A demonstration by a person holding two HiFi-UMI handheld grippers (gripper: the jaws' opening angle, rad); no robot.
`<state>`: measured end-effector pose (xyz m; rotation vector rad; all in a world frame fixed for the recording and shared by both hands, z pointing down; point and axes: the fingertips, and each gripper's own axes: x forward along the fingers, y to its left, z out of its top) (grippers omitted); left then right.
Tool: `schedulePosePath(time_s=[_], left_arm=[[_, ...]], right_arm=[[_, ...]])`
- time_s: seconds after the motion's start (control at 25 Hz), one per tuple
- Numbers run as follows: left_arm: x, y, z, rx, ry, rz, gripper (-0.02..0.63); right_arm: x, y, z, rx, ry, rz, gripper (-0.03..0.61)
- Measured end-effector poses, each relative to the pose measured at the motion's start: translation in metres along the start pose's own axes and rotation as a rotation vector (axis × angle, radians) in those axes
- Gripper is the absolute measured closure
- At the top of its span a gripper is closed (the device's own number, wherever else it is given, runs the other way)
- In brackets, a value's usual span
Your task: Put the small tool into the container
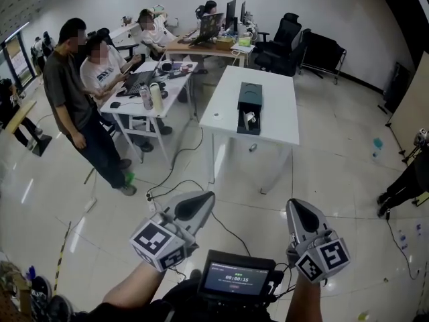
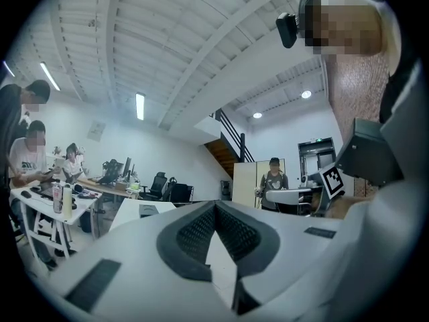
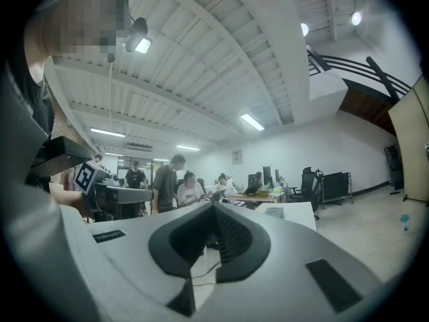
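Observation:
A dark box-shaped container point(image 1: 249, 99) stands on a white table point(image 1: 268, 123) a few steps ahead. Its near end looks open, with a small pale object point(image 1: 249, 118) in it; I cannot make out what that object is. My left gripper point(image 1: 201, 203) and my right gripper point(image 1: 295, 208) are held low, close to my body and far from the table. Both point toward it. In the left gripper view the left gripper point(image 2: 214, 206) has its jaws together with nothing between them. The right gripper view shows the right gripper point(image 3: 214, 208) the same way, shut and empty.
Two people point(image 1: 74, 106) are at a cluttered desk point(image 1: 144, 86) left of the table, and others sit at desks behind. A cable point(image 1: 181, 173) trails over the glossy floor toward me. A small dark item point(image 1: 253, 147) shows below the table's front edge. Office chairs point(image 1: 285, 42) stand at the back.

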<state>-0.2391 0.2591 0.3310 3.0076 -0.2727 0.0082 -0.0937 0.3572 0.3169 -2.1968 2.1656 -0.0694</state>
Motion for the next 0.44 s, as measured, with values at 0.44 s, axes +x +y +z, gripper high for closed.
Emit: schedulePosePath(time_s=[0.44], left_arm=[[-0.002, -0.012, -0.001, -0.018, -0.006, -0.006, 0.586]], right_arm=[[-0.011, 0.0, -0.002, -0.01, 0.011, -0.007, 0.566]])
